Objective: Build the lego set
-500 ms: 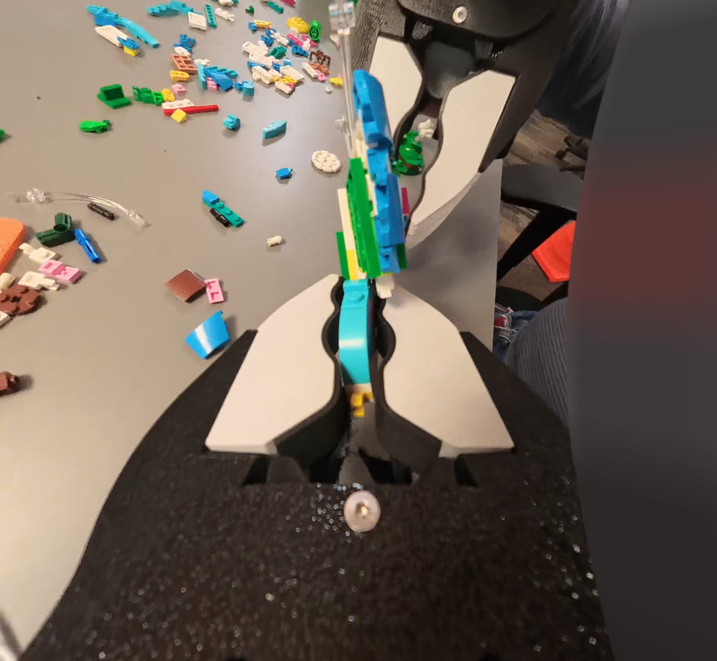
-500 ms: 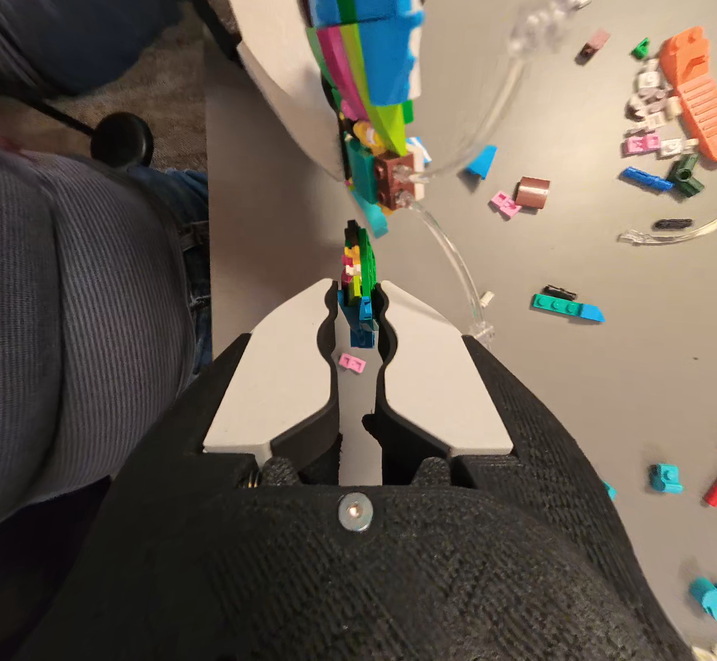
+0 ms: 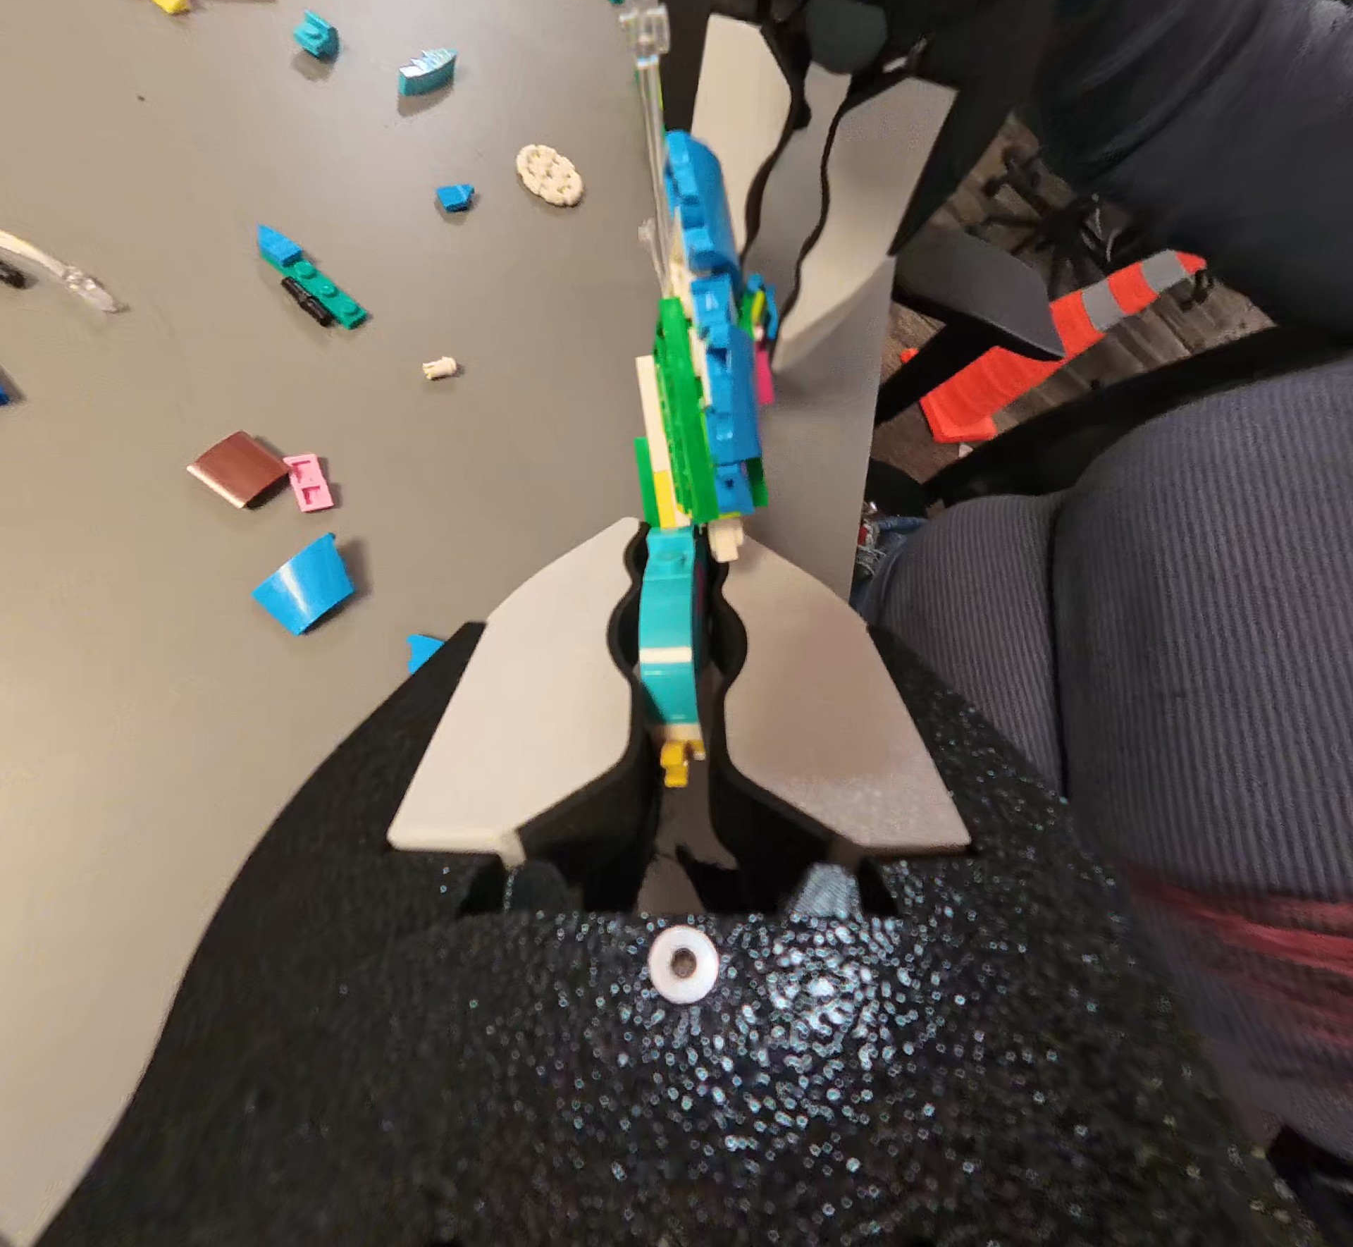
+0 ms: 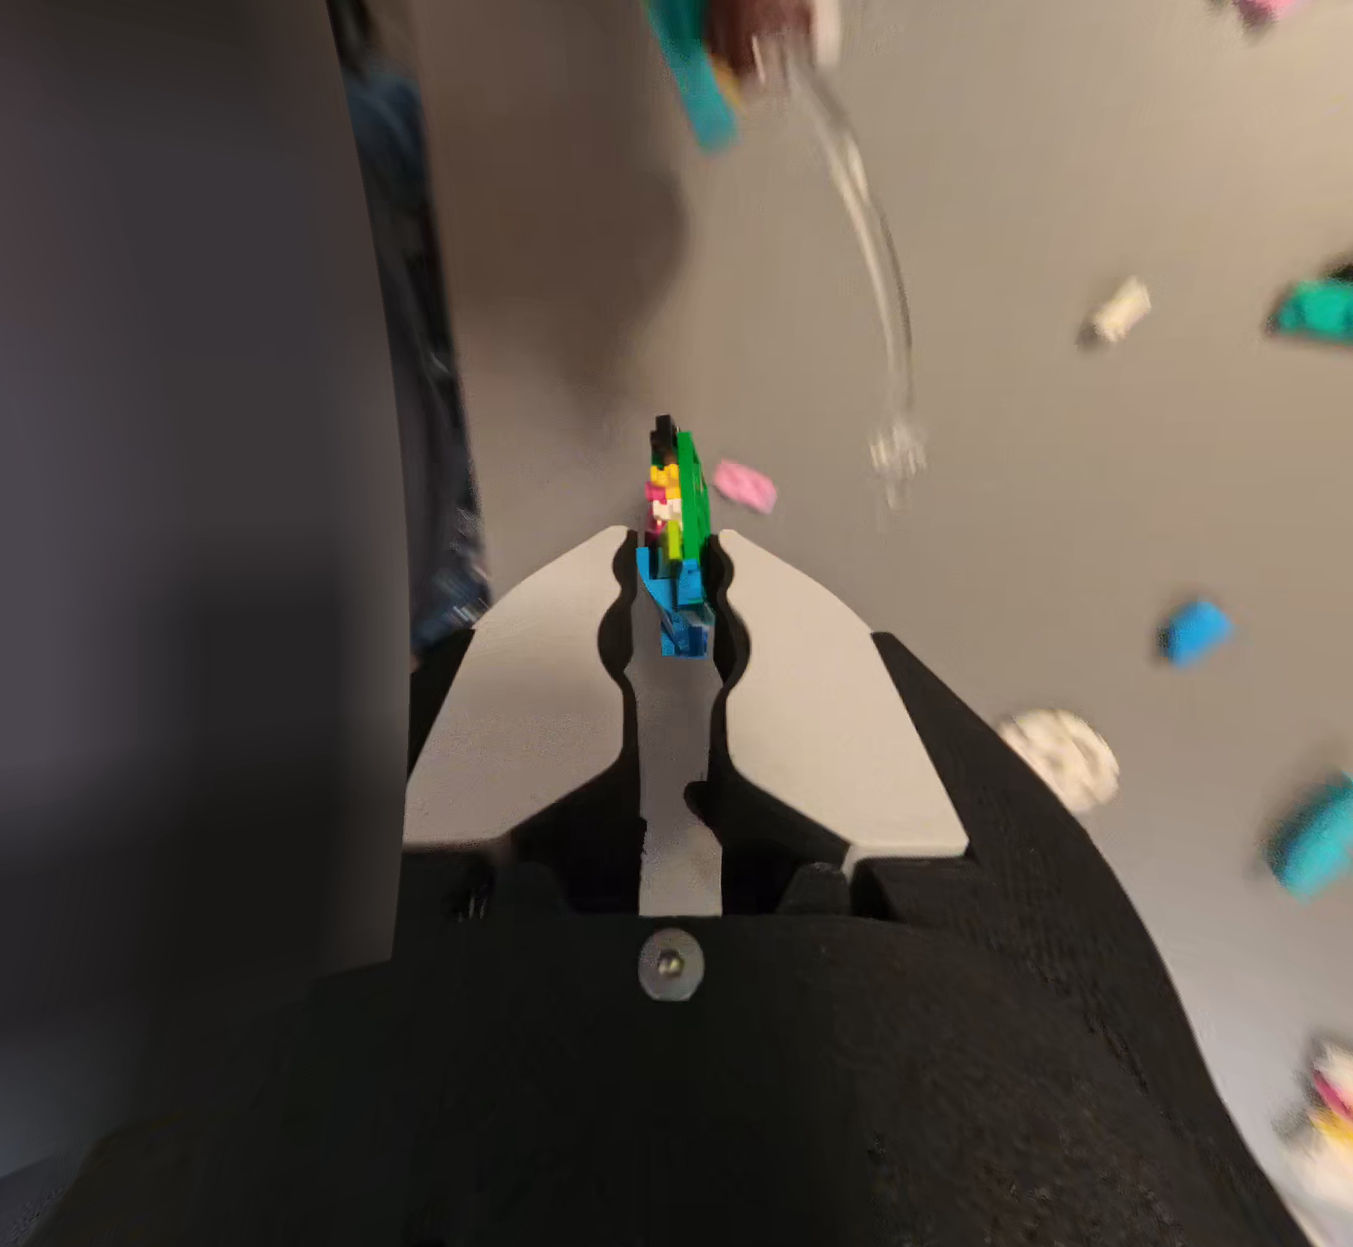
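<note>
The left gripper point(image 3: 677, 538) clamps a tall blue-and-green brick model point(image 3: 703, 362), long axis pointing away; the right gripper point(image 4: 673, 538), apparently just beside it, pinches a small green-and-blue brick cluster point(image 4: 677, 538).

Left gripper point(image 3: 677, 553): fingers pinched on the lego model, pointing forward and up above the table.
Right gripper point(image 4: 673, 538): fingers clamped on a small lego piece, close opposite the left.
</note>
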Action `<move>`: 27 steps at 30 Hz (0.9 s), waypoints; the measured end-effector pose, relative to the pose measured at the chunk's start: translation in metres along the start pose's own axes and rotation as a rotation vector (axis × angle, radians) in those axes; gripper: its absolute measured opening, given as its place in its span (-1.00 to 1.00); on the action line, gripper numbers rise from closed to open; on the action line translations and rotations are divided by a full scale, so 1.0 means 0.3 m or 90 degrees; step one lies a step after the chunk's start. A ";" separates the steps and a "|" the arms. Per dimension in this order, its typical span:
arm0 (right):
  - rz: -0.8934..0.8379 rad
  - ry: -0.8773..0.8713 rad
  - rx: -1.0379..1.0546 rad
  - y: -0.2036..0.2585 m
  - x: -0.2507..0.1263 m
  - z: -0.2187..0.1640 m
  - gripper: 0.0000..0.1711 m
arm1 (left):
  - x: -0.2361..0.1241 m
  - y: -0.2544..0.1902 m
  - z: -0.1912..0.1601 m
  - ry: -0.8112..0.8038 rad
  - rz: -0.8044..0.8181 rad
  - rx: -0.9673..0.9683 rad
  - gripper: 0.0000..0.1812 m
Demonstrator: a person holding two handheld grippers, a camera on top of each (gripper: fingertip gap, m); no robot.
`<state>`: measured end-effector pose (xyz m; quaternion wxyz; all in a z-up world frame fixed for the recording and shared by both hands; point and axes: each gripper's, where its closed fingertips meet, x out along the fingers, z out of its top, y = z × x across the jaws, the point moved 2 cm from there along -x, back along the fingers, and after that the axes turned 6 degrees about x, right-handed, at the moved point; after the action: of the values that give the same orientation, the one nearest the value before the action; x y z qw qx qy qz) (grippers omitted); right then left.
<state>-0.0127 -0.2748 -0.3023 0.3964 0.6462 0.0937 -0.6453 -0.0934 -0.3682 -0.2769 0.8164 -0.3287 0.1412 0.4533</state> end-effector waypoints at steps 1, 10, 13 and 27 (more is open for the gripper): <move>-0.043 0.065 -0.009 -0.029 -0.005 -0.049 -0.81 | 0.001 0.001 -0.001 -0.009 0.015 -0.003 -0.85; 0.074 0.324 -0.010 -0.061 0.018 -0.178 -0.79 | 0.001 -0.045 -0.017 -0.137 0.057 -0.038 -0.85; 0.020 0.301 -0.025 -0.114 0.033 -0.148 -0.63 | 0.002 -0.044 -0.027 -0.168 0.072 -0.047 -0.85; -0.528 -0.856 -0.188 -0.084 -0.348 0.137 -0.42 | -0.140 0.015 0.151 -0.529 0.213 0.109 -0.85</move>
<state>-0.0754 -0.2433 -0.2113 0.1774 -0.0268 0.1515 -0.9720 -0.1233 -0.3635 -0.2229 0.7438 -0.0227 -0.1105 0.6588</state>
